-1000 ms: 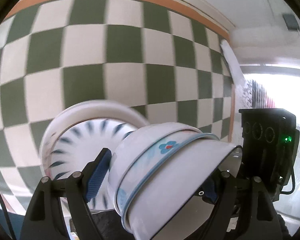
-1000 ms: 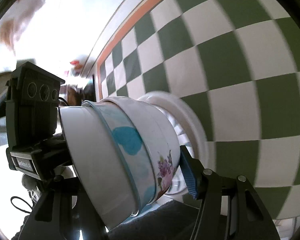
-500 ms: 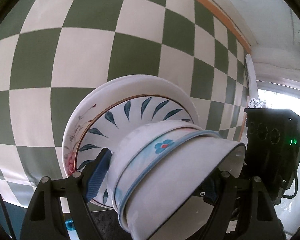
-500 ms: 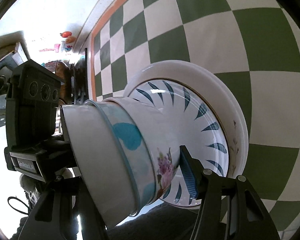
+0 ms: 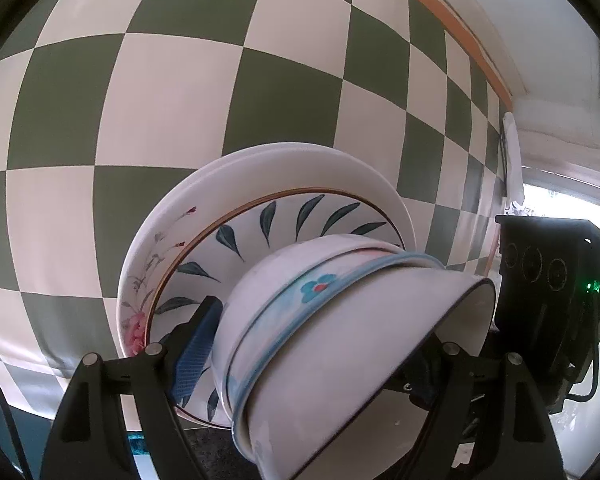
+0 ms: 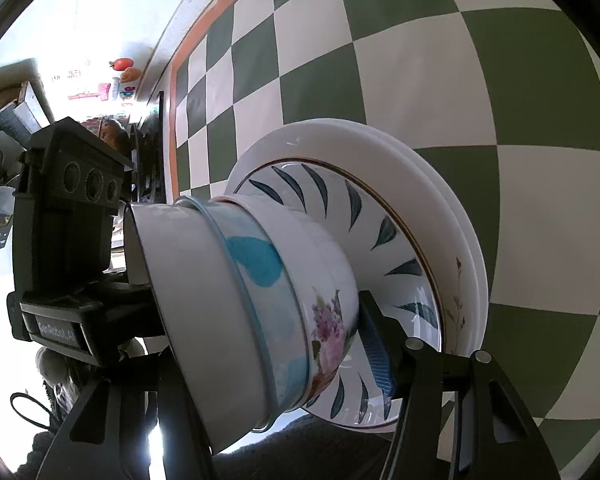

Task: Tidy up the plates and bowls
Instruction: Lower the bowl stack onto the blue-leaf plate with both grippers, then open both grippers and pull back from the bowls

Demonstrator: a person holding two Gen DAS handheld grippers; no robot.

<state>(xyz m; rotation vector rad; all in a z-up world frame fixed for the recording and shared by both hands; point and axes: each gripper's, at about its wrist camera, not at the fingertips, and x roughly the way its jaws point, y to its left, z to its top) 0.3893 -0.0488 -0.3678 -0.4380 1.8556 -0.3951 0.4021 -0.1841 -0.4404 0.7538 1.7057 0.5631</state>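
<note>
A nest of three bowls sits tilted over a stack of plates, whose top plate has dark blue leaf marks. My left gripper is shut on one side of the bowl stack, with a blue pad on the outer wall. My right gripper is shut on the opposite side, with its blue pad against the floral bowl. Each view shows the other gripper's black body behind the bowls. The bowls' base is at the leaf plate; contact is hidden.
The plates lie on a green and white checked cloth with an orange border. A dark mat lies at the near edge. Clutter and bright windows lie beyond the cloth's edge.
Both grippers have carried the bowl stack toward the plates, which now fill more of both views and are sharp. The grip on the bowls is unchanged.
</note>
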